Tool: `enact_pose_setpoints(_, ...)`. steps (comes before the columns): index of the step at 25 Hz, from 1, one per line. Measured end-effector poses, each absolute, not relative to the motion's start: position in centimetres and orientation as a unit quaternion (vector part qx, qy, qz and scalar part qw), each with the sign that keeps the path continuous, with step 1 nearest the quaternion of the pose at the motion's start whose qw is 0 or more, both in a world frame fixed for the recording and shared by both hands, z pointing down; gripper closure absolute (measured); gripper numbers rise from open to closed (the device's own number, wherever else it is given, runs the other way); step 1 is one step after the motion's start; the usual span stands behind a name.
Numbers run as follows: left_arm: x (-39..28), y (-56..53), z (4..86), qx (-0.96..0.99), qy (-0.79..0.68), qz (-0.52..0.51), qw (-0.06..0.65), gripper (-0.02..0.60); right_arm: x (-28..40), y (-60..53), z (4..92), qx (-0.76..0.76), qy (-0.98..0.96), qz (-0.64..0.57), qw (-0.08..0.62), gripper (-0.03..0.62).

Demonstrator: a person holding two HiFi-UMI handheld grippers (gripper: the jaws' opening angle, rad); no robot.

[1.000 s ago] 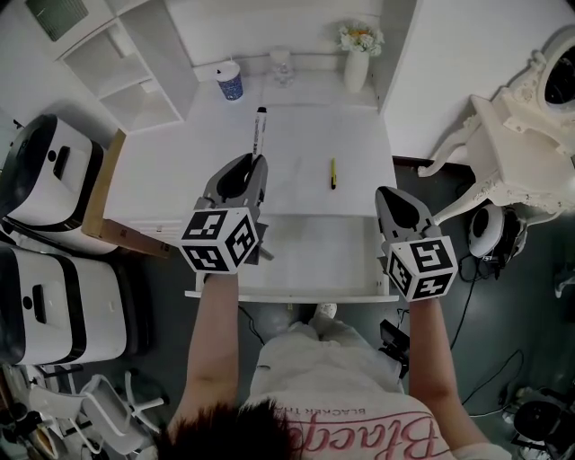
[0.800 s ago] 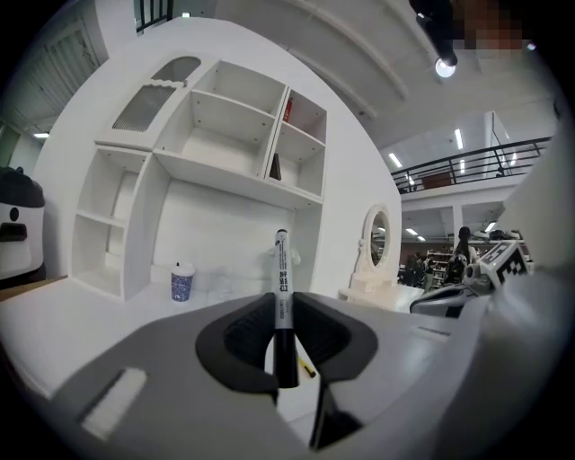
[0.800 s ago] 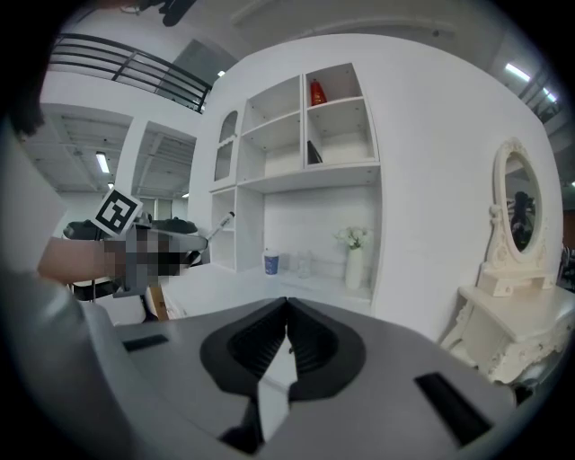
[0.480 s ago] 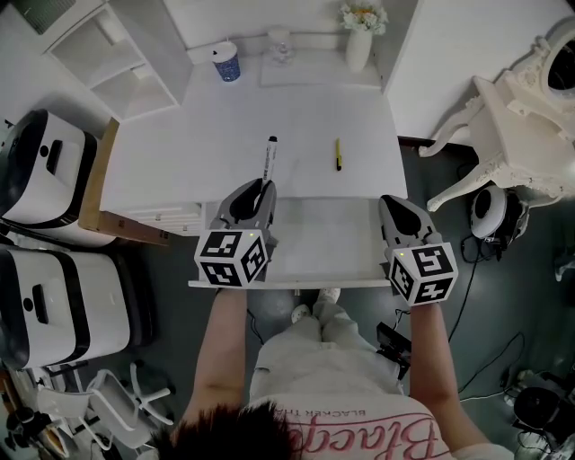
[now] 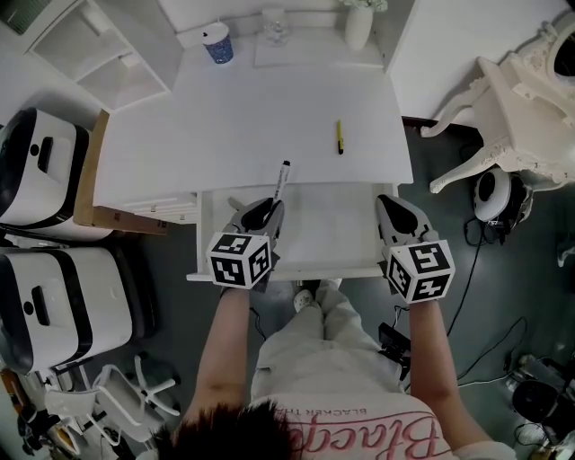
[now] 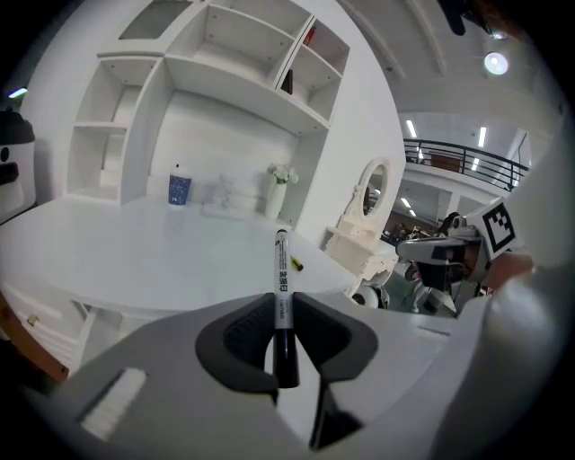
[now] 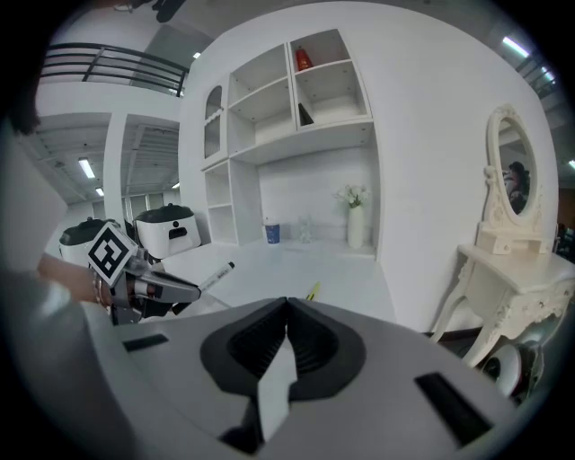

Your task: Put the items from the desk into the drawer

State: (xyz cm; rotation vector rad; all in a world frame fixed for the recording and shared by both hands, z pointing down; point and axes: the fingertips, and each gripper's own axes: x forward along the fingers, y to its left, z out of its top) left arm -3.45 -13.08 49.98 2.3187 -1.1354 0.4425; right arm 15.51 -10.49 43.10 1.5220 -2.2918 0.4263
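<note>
Lying on the white bench beyond the open white drawer is a yellow pen; over the drawer the left gripper pinches a black-and-white marker, the right gripper pressed together, empty.

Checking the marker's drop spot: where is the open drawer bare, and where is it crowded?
Bare: drawer floor between the left gripper, holding the marker, and the right gripper; desk left of the yellow pen. Crowded: cup, glass, vase at the desk's back.
</note>
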Motion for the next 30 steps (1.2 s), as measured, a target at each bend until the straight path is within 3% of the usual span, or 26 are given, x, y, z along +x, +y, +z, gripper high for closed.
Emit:
enact_pose_setpoints(14,-1.2,-9.5,60.0,0.811,-0.318,0.357,0.337,0.509,16.5,-10.7,45.0,0.537,-0.803,0.17,0.194,0.585)
enact_pose_setpoints(30,-0.9,-11.1,68.1,0.695,-0.39,0.398,0.454,0.509,17.2,-10.6,47.0,0.526,-0.801,0.184,0.221,0.585)
